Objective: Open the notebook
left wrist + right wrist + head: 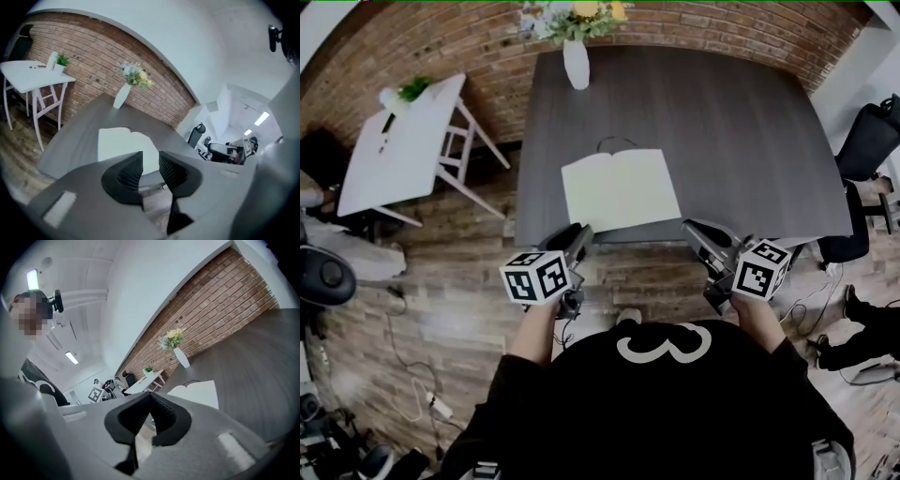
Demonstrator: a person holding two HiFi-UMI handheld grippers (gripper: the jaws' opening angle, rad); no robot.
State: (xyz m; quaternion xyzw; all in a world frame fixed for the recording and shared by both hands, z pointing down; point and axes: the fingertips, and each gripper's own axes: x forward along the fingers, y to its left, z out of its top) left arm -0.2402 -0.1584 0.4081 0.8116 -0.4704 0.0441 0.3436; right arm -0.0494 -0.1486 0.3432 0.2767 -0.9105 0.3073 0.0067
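Observation:
The notebook (621, 190) lies open on the dark table (722, 141), near its front edge, showing blank cream pages. It also shows past the jaws in the left gripper view (124, 145) and the right gripper view (197, 394). My left gripper (584, 234) hovers just off the table's front edge by the notebook's near left corner. It is open, with a clear gap and nothing between its pads (151, 157). My right gripper (689, 228) is at the near right corner, off the notebook. It is shut and empty, its tips touching (150, 397).
A white vase of flowers (576, 64) stands at the table's far edge against the brick wall. A white side table (403, 141) is to the left and a black office chair (872, 141) to the right. Cables lie on the wooden floor (422, 394).

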